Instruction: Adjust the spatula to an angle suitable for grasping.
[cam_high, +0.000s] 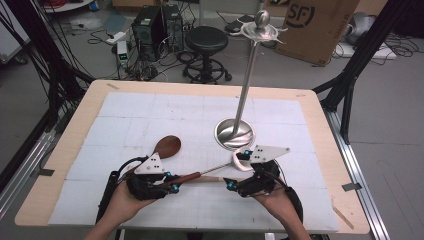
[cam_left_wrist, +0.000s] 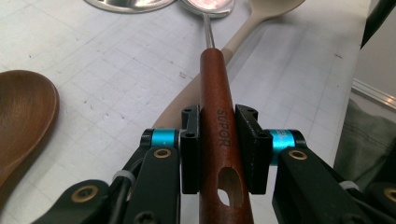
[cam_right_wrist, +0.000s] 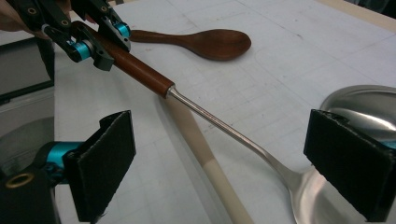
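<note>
A metal ladle with a red-brown wooden handle (cam_left_wrist: 218, 135) marked SUPOR lies low over the white mat. My left gripper (cam_left_wrist: 219, 116) is shut on that handle near its end, and the same gripper (cam_high: 172, 182) sits at the front left in the high view. The ladle's steel shaft (cam_right_wrist: 219, 123) runs between the wide-open pads of my right gripper (cam_right_wrist: 229, 163), touching neither pad. Its bowl (cam_right_wrist: 313, 196) lies by the right pad. In the high view my right gripper (cam_high: 237, 170) stands around the ladle's bowl end. A cream-coloured spoon (cam_right_wrist: 205, 158) lies under the ladle.
A dark wooden spoon (cam_high: 167, 147) rests on the mat left of centre. A steel stand with a round base (cam_high: 234, 134) and a tall pole (cam_high: 247, 80) rises just beyond the right gripper. The white mat (cam_high: 150, 110) covers the wooden table (cam_high: 320, 125).
</note>
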